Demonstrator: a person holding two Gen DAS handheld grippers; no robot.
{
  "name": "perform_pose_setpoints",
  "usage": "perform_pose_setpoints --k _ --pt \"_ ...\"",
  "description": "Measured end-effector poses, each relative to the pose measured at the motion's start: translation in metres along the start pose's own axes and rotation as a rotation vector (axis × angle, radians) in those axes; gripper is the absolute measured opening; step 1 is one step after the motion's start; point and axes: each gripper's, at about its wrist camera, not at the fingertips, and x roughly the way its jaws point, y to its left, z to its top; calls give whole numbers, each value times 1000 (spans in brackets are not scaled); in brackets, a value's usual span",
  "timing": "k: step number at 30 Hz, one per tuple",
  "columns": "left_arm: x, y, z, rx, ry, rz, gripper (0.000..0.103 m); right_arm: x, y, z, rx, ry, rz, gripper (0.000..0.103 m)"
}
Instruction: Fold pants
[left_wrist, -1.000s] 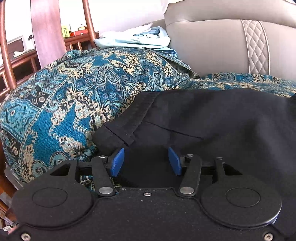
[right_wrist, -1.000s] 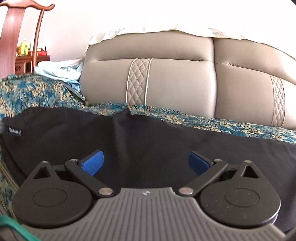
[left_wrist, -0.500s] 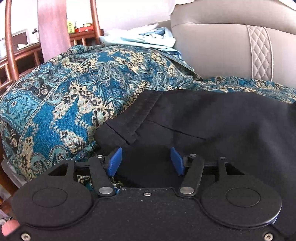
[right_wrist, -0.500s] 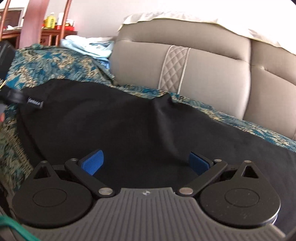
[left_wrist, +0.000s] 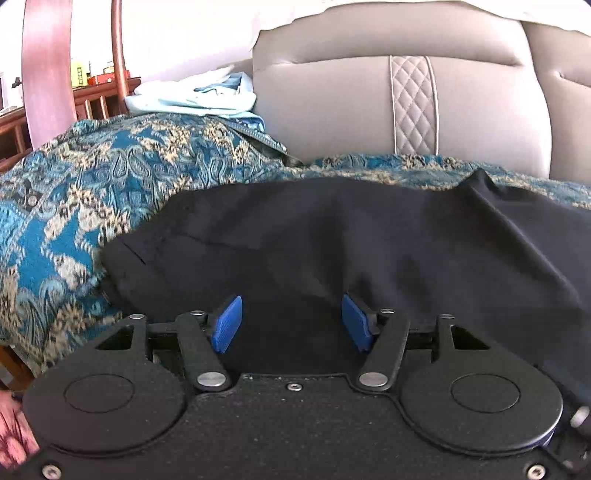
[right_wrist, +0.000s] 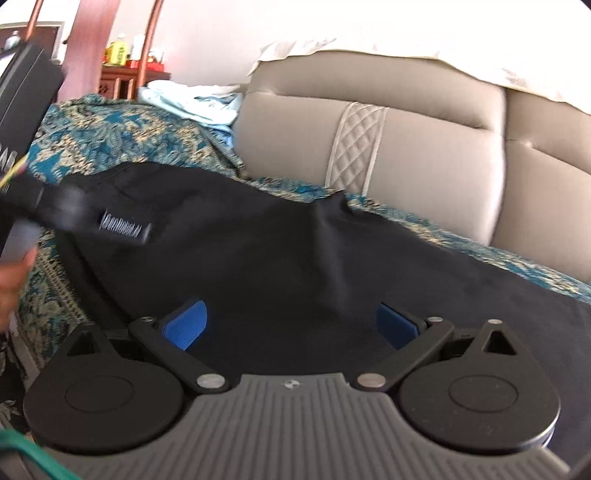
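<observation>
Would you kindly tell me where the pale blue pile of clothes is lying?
In both wrist views the pale blue pile of clothes lies upper left, on the teal patterned throw beside the beige leather sofa backrest.

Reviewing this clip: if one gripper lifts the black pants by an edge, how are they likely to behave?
The pants will probably sag and drape rather than hold shape: they already follow the bumps of the patterned cover. A raised ridge suggests thin cloth that bunches easily. Lifted at one point, the rest would likely drag along, so two grips seem safer.
</observation>
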Motion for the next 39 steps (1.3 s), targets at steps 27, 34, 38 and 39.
perform_pose_setpoints --k 27,34,38,39 --pt "7 20 -5 -82 33 -28 78 -67 -234 -31 782 97 -299 103" --pt "8 20 -3 -71 43 -28 78 -103 -299 -36 896 77 -430 103" --pt "9 21 -2 -77 55 -33 79 -133 -340 -54 1026 61 -568 103" --pt "10 21 -1 -76 58 -33 79 -142 -349 -61 1061 50 -596 103"
